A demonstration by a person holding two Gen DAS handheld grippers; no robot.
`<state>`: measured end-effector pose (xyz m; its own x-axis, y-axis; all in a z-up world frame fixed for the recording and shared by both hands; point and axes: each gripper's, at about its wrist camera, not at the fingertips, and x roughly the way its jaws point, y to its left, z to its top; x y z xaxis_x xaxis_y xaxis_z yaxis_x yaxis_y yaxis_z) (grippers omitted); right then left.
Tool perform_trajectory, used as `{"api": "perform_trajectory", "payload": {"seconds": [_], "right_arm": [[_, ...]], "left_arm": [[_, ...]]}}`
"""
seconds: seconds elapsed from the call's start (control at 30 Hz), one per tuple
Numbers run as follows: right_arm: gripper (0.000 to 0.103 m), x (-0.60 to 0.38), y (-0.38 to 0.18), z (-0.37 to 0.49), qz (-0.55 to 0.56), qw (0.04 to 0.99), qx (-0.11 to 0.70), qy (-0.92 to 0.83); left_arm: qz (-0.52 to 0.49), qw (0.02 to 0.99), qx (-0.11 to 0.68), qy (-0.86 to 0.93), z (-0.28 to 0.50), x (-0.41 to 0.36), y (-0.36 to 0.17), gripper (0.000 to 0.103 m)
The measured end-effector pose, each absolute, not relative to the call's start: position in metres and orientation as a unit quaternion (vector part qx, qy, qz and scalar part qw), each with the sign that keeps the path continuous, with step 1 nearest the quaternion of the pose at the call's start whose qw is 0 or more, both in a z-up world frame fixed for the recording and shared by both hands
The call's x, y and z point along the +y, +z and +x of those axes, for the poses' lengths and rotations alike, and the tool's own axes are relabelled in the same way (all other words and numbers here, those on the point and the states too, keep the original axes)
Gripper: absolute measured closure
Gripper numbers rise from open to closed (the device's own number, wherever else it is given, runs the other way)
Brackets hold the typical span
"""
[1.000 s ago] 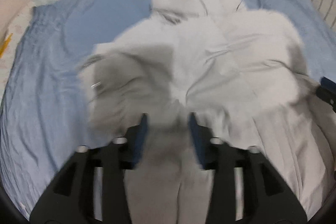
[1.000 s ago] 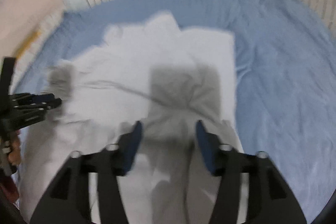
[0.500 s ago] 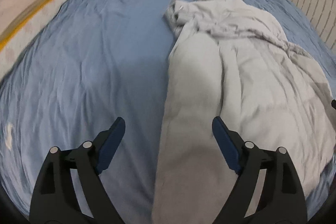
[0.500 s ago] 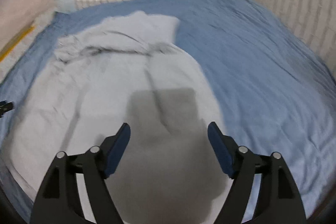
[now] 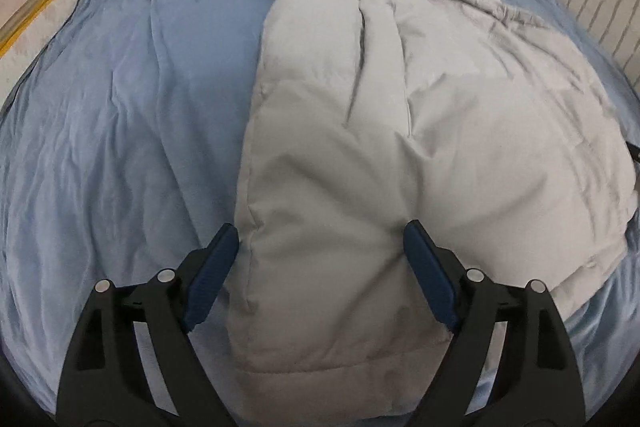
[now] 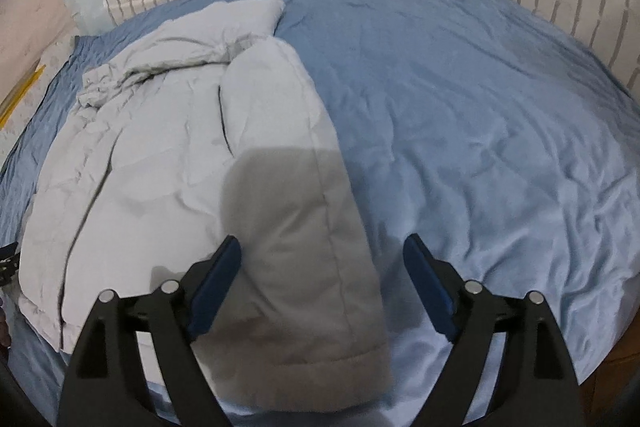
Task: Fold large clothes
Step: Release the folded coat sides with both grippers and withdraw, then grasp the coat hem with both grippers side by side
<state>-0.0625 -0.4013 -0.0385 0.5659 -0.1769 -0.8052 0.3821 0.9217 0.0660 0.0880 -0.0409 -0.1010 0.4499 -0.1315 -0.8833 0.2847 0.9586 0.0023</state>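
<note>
Both of your grippers hang empty with jaws spread wide — the left gripper over the near hem of the pale grey padded coat, the right gripper over its right edge. The coat lies on the blue bedsheet, probably spread flat so you can pick its next fold line.

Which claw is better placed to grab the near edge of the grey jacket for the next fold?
Probably the left claw: open, with the jacket filling the gap between its fingers. The right claw is half over the blue sheet.
</note>
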Motion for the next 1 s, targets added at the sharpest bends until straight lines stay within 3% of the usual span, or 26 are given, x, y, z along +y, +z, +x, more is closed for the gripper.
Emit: {"api": "perform_trajectory", "payload": {"seconds": [0.2, 0.6, 0.63, 0.73, 0.8, 0.83, 1.0], "right_arm": [[0.019, -0.399, -0.052, -0.065, 0.144, 0.874, 0.448, -0.119], [0.017, -0.400, -0.081, -0.090, 0.192, 0.867, 0.446, -0.109], [0.021, -0.395, -0.082, -0.087, 0.185, 0.869, 0.446, -0.109], [0.047, -0.384, -0.080, -0.078, 0.157, 0.872, 0.452, -0.099], [0.075, -0.382, -0.072, -0.074, 0.142, 0.877, 0.451, -0.086], [0.079, -0.381, -0.066, -0.072, 0.135, 0.881, 0.446, -0.076], [0.079, -0.373, -0.052, -0.056, 0.104, 0.890, 0.436, -0.084]], "left_arm": [[0.024, 0.840, 0.528, -0.126, 0.094, -0.024, -0.104, 0.018], [0.035, 0.848, 0.519, -0.106, 0.078, -0.012, -0.098, 0.011], [0.030, 0.847, 0.520, -0.105, 0.079, -0.012, -0.098, 0.011], [0.026, 0.847, 0.521, -0.098, 0.075, -0.007, -0.097, 0.010], [0.025, 0.848, 0.520, -0.096, 0.073, -0.006, -0.095, 0.009], [0.025, 0.848, 0.520, -0.095, 0.072, -0.004, -0.095, 0.009], [0.025, 0.847, 0.522, -0.093, 0.064, -0.002, -0.094, 0.009]]}}
